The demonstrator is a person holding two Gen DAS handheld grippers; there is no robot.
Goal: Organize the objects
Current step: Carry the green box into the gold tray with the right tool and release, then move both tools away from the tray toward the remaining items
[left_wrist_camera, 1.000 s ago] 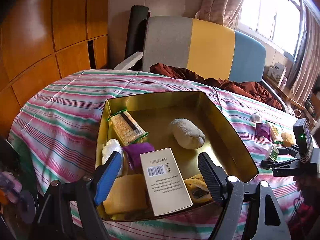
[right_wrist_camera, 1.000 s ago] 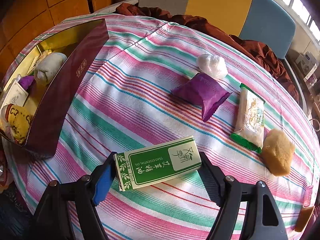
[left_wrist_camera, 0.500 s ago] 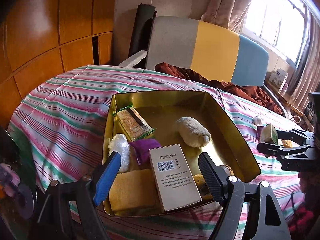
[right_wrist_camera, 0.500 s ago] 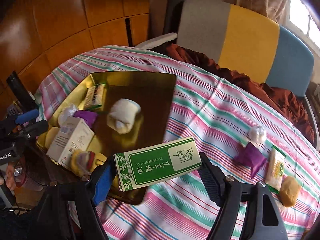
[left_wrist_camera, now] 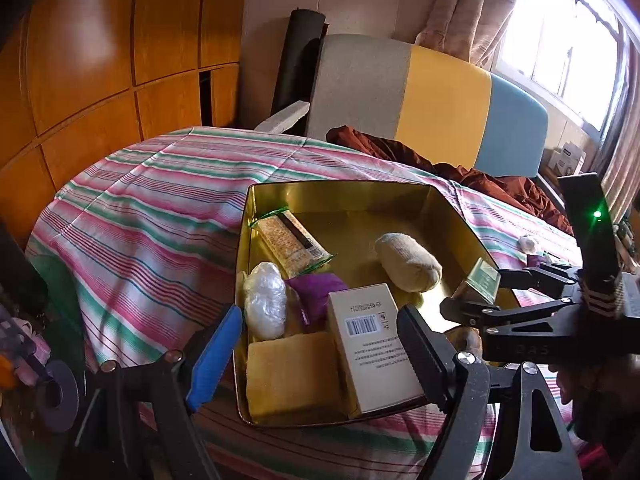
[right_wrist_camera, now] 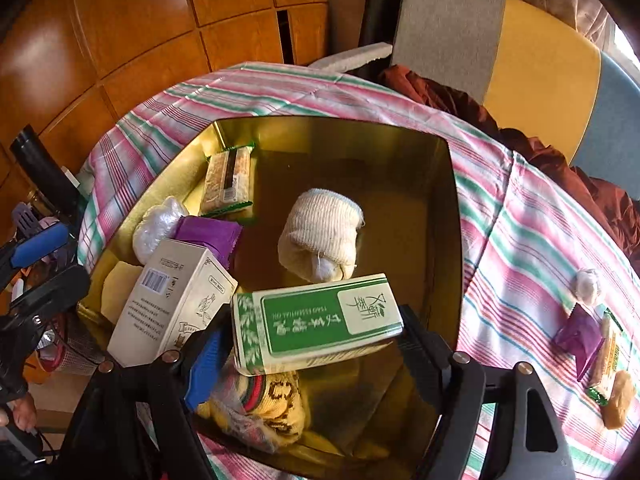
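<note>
Right now my right gripper (right_wrist_camera: 316,344) is clamped across the ends of a green and white box (right_wrist_camera: 316,322), holding it above the near part of the gold tray (right_wrist_camera: 454,216), which sits on a striped tablecloth (right_wrist_camera: 520,216). The box lies flat between the fingers, tilted a little, with its label facing up. From the left view I see the same box (left_wrist_camera: 482,280) edge-on, over the tray's right wall.

My left gripper (left_wrist_camera: 320,344) hangs at the tray's near left corner with its fingers spread and nothing between them; the blue pad (left_wrist_camera: 214,354) is outside the tray's left wall, the black one above a white carton (left_wrist_camera: 374,344).

Inside the tray I can see a rolled cream sock (right_wrist_camera: 320,240) near the middle, a cracker packet (right_wrist_camera: 228,184) toward the far left, a clear plastic bundle (right_wrist_camera: 156,224), a purple pouch (right_wrist_camera: 210,234), the white carton with its barcode up, a yellow sponge (left_wrist_camera: 290,380) and a patterned yellow sock (right_wrist_camera: 264,412) at the near edge.

Out on the cloth to the right lie another white bundle (right_wrist_camera: 586,284), a purple pouch (right_wrist_camera: 578,338), a green-edged packet (right_wrist_camera: 610,356) and a brown lump (right_wrist_camera: 618,400), close together and well apart from the tray.
</note>
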